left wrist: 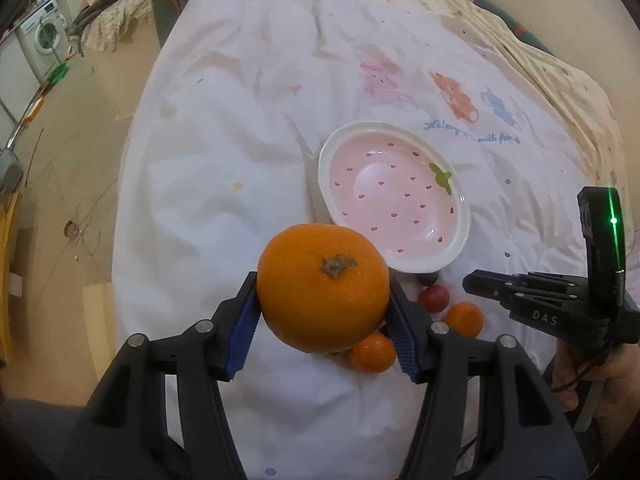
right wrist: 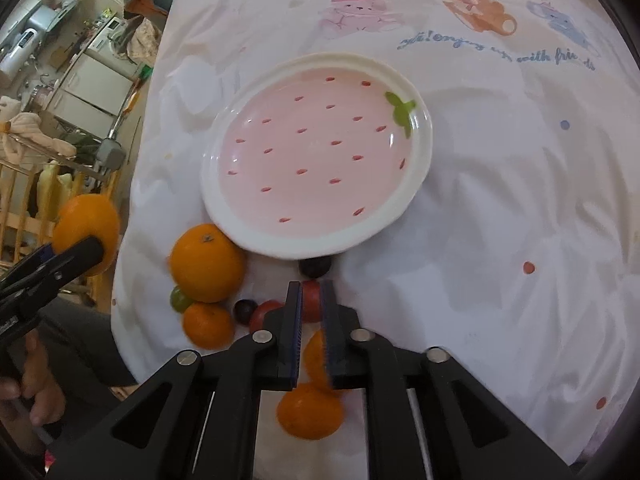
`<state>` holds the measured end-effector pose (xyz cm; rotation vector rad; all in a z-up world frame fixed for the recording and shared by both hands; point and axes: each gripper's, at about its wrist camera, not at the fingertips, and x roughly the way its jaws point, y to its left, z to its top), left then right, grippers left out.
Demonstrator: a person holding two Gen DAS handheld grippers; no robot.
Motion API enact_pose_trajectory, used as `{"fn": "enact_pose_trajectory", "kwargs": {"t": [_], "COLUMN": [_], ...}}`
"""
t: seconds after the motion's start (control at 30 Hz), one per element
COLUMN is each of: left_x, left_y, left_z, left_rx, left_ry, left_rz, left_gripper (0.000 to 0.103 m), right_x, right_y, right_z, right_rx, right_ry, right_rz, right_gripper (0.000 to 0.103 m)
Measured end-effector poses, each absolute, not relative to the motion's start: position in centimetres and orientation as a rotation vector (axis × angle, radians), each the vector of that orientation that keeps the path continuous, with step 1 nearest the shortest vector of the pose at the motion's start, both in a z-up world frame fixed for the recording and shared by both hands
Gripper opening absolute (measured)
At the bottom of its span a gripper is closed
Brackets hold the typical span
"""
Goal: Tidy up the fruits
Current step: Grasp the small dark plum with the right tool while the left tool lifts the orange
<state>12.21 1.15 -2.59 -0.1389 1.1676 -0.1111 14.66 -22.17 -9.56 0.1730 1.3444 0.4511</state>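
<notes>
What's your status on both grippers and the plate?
Left gripper clamped on big orange, lifted. Right gripper shut on small red fruit. Plate empty, path clear. Loose fruit beside plate.

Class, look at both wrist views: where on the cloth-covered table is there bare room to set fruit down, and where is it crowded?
Free: the strawberry plate holds nothing, and the white cloth right of it is bare. Crowded: below the plate's near rim, where oranges, a red tomato and dark grapes cluster by the right gripper.
</notes>
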Motion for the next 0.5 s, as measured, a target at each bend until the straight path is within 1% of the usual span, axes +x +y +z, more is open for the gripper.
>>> {"fn": "enact_pose_trajectory", "kwargs": {"t": [0.1,0.2,0.27,0.33,0.4,0.47,0.5], "left_x": [12.1,12.2,12.3,12.5,12.6,12.6,12.7], "left_y": [1.2,1.3,1.5,1.7,1.9,1.9,1.9], "left_z": [-2.6,-2.7,-2.8,-3.0,-3.2,-3.3,-3.3], "left_rx": [-0.137,-0.13,-0.134,-0.143,-0.148,-0.147,-0.147], "left_ry": [1.162,1.159,1.161,1.167,1.172,1.175,1.177], "left_rz": [-0.104,-0.095,-0.09,-0.085,-0.082,-0.082,-0.083], "left_gripper": [0.055,0.055,0.055,0.055,0.055,0.055,0.055], "right_x": [15.3,15.7,16.2,16.5,16.9,17.1,17.2], "right_y": [-20.9,-19.5,-18.8,-18.3,-17.6,-17.2,-17.0], "right_z": [-10.5,-11.6,-12.7,-13.2,-13.6,-13.9,-14.1], "right_rx": [0.096,0.063,0.049,0.026,0.002,-0.022,-0.029], "right_ry": [1.36,1.389,1.395,1.396,1.386,1.374,1.375], "right_rz": [0.436,0.44,0.443,0.438,0.435,0.429,0.429], "right_gripper": [0.023,0.024,0.026,0.037,0.044,0.044,0.042]}}
